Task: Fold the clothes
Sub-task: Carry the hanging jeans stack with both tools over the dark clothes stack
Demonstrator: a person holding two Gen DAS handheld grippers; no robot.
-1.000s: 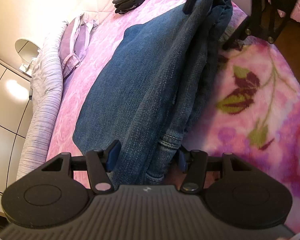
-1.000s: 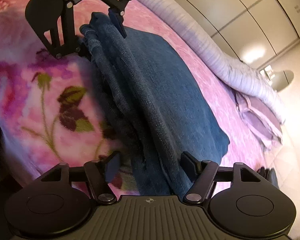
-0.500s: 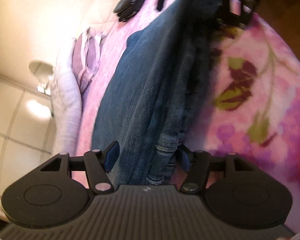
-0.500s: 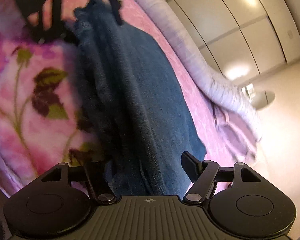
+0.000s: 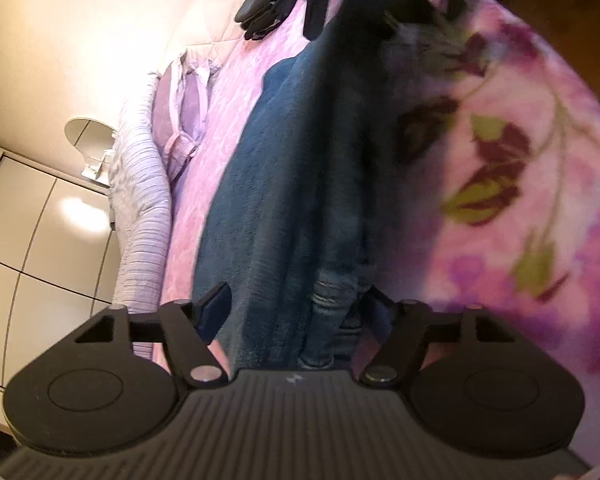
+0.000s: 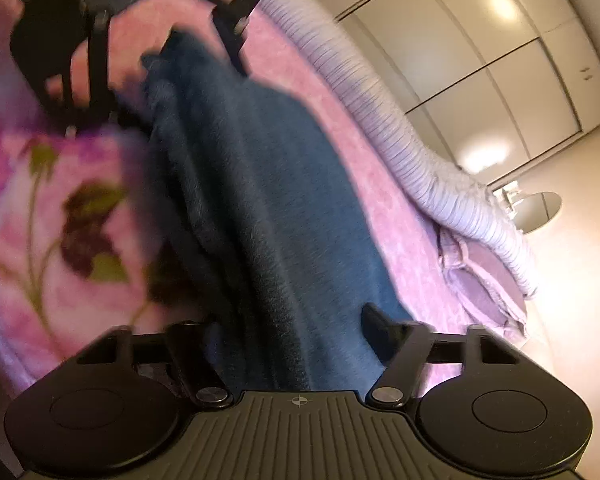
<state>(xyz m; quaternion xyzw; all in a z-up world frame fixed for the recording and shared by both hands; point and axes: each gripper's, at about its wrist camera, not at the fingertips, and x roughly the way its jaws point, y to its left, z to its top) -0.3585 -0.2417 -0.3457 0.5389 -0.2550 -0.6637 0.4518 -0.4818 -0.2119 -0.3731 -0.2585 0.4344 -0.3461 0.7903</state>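
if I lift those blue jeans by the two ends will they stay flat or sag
Likely sag: the jeans already drape in soft folds between the left gripper and right gripper. The thick stacked layers suggest some weight. The coarse denim probably won't slide easily on the fuzzy floral blanket.

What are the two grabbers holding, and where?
Both straddle the jeans. The left gripper, just opening, sits loose around the leg hems; the right gripper, just closing on the other end, may grip it: cannot tell.

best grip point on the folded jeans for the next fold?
Probably the two narrow ends of the jeans: the hem end nearest the left hand-held gripper and the opposite end by the right hand-held gripper. They lie as a long folded strip on the floral blanket, so come in low, endwise, pinching all layers.
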